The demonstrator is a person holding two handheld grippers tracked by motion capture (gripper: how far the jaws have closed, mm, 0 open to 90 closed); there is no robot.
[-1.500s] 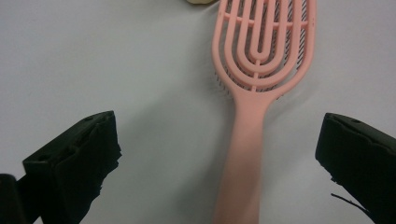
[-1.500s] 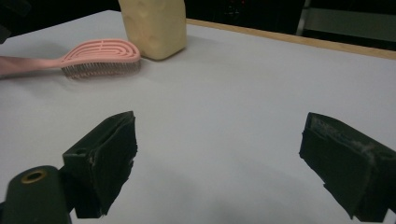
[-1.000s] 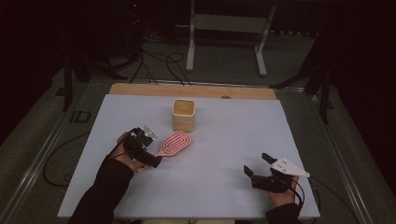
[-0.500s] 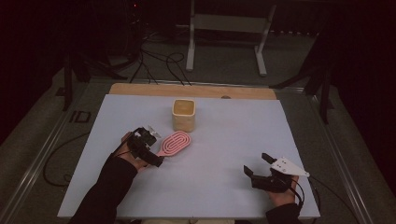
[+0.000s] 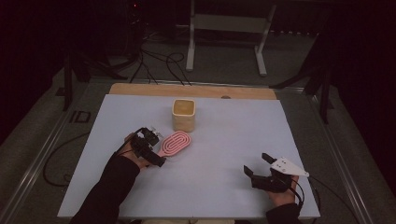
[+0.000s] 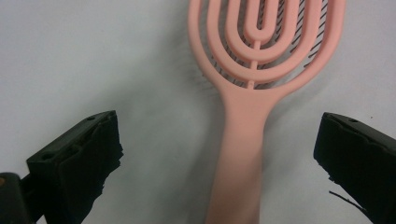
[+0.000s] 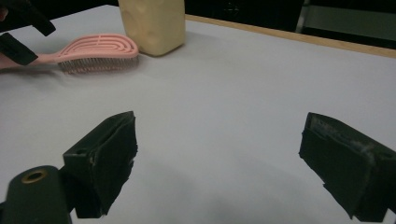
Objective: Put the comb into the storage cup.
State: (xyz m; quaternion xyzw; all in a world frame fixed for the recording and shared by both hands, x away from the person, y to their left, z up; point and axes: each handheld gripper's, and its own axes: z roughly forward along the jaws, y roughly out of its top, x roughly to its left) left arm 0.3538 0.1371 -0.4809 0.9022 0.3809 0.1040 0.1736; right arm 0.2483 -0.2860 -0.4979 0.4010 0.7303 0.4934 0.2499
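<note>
A pink vented hairbrush (image 5: 176, 143) lies bristles down on the white table (image 5: 233, 135), its handle pointing toward the left hand. My left gripper (image 5: 156, 148) is open, with one jaw on each side of the handle and neither touching it. In the left gripper view the handle (image 6: 239, 154) runs up between the two black jaws of that gripper (image 6: 219, 144). A beige square cup (image 5: 184, 114) stands upright just behind the brush head. My right gripper (image 5: 256, 164) rests open near the front right edge, holding nothing. Its own view has the brush (image 7: 95, 52) and cup (image 7: 153, 23) far off.
A wooden strip (image 5: 196, 90) runs along the table's far edge. Beyond it, a metal stand (image 5: 224, 32) and cables (image 5: 154, 60) are on the dark floor. The white surface stretches bare between the two grippers.
My left gripper has crept a little forward and right, so its jaws now flank the brush handle. The brush, the cup and the right gripper have stayed put.
</note>
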